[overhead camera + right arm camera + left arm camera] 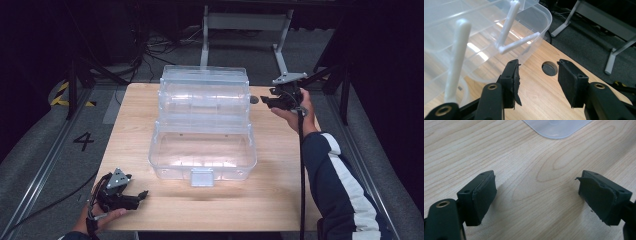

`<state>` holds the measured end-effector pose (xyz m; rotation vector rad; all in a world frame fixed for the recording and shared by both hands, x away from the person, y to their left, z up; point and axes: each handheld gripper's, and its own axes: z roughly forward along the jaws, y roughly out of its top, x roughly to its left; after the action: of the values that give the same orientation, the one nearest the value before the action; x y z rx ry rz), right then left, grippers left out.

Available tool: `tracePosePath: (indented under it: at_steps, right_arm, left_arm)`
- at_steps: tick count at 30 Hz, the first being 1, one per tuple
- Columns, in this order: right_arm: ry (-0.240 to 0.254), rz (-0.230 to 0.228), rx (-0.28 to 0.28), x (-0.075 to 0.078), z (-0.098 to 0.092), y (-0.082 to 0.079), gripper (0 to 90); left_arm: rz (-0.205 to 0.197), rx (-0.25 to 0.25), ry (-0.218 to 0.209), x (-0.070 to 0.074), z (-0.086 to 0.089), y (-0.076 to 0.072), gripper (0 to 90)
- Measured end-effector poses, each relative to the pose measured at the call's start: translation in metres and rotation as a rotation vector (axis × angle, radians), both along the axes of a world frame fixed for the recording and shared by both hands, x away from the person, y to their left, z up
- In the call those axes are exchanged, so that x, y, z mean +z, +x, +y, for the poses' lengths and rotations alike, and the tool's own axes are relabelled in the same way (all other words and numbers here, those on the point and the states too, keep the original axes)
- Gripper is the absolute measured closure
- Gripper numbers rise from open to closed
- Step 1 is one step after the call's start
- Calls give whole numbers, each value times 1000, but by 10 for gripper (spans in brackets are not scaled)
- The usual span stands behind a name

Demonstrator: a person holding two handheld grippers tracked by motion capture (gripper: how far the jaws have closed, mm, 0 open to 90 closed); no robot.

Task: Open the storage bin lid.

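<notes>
Beside the clear box (202, 125), right gripper (265, 101) and left gripper (145, 193) both spread, empty

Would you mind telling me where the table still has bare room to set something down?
Bare wood runs down the table left of the clear box, and along the near edge between the left gripper and the sleeve. It is tighter at the far right corner, where the right gripper hovers beside the box.
</notes>
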<state>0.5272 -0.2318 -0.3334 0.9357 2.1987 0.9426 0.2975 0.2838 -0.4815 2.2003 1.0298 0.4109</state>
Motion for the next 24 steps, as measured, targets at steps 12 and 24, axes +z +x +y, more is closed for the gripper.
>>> tracePosePath:
  at_steps: [12, 24]
  right_arm:
    - [-54, 8, 51, -17, -16, -39, 476]
    - [-98, 11, 60, -47, -37, -75, 432]
  left_arm:
    - [2, 5, -4, 0, 0, -1, 151]
    - [-1, 5, -1, 0, 0, -1, 151]
